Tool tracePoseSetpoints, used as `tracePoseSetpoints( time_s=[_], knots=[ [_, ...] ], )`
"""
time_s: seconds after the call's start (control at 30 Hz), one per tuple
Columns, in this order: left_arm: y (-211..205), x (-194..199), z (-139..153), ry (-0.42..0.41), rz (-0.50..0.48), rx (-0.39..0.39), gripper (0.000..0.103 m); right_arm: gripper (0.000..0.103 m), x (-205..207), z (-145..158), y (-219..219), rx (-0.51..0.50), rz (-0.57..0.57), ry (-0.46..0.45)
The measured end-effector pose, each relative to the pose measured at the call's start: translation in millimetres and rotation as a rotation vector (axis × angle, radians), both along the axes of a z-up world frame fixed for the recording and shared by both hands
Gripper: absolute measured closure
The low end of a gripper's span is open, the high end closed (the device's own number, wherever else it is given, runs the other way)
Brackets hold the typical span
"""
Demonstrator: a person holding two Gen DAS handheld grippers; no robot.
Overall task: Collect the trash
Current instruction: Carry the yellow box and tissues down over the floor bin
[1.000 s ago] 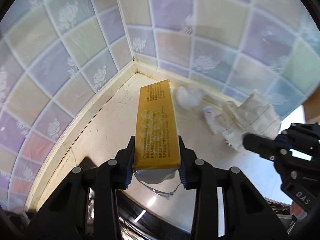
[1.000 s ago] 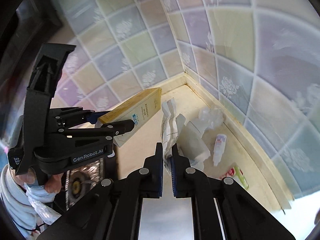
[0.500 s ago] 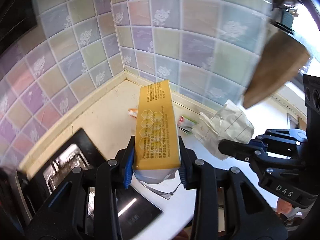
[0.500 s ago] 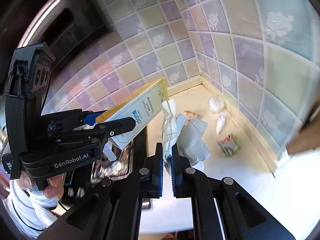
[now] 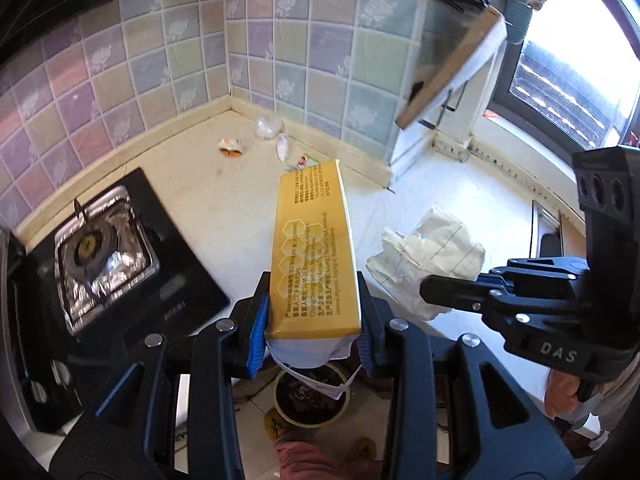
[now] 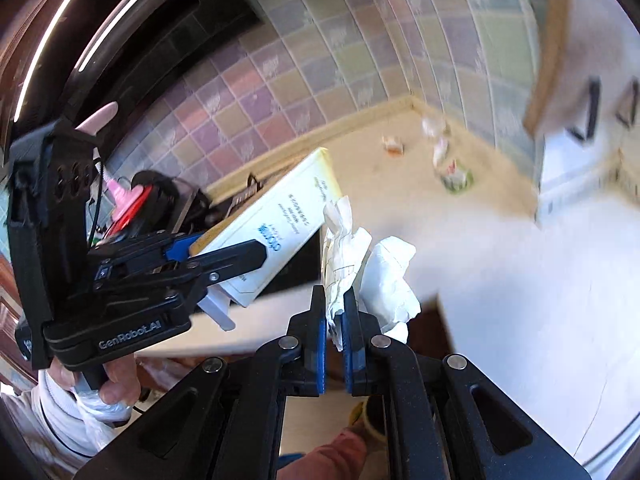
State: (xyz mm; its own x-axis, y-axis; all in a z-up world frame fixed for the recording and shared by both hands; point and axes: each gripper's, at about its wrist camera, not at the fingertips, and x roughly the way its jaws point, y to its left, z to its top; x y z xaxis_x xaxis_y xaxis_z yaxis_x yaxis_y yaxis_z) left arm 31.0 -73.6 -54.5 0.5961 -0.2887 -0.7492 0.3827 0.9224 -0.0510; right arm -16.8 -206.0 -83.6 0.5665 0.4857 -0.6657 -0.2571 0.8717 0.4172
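My left gripper (image 5: 312, 312) is shut on a long yellow carton (image 5: 312, 252) and holds it in the air above the counter's front edge; the carton also shows in the right wrist view (image 6: 272, 232). My right gripper (image 6: 335, 312) is shut on a wad of crumpled white paper (image 6: 360, 264), seen at the right of the left wrist view (image 5: 428, 264). Small trash lies in the far counter corner: a white wad (image 5: 267, 126), a small white bottle (image 5: 282, 147), an orange wrapper (image 5: 231, 147) and a green-red wrapper (image 6: 454, 176).
A black gas stove (image 5: 108, 256) with foil around the burner is at the left. A pale counter (image 5: 216, 200) runs to tiled walls. A round bin (image 5: 308, 396) stands on the floor below the left gripper. A sink edge (image 5: 546, 232) is at the right.
Both grippers have pulled back and up from the counter corner with the carton and the paper still held. The stove, the floor and the bin have come into view.
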Motion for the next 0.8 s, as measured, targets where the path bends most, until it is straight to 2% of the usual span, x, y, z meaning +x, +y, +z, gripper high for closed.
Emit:
tracePoseSetpoints(
  time_s=[0.27, 0.43, 0.57, 0.67, 0.8],
  knots=[
    [2, -70, -42, -0.033, -0.001, 0.023, 0.070, 0.097, -51, -63, -1, 0.013, -0.033, 0.080],
    [6, -97, -89, -0.001, -0.011, 0.015, 0.070, 0.097, -66, -114, 9, -0.017, -0.065, 0.134],
    [11, -105, -148, 0.072, -0.013, 0.022, 0.070, 0.097, -72, -176, 21, -0.057, -0.079, 0.206],
    [15, -104, -207, 0.148, -0.010, 0.015, 0.070, 0.097, -74, -239, 30, -0.071, -0.084, 0.284],
    [21, -101, -300, 0.251, -0.003, 0.002, 0.070, 0.097, -76, -326, 38, -0.076, -0.099, 0.369]
  ],
)
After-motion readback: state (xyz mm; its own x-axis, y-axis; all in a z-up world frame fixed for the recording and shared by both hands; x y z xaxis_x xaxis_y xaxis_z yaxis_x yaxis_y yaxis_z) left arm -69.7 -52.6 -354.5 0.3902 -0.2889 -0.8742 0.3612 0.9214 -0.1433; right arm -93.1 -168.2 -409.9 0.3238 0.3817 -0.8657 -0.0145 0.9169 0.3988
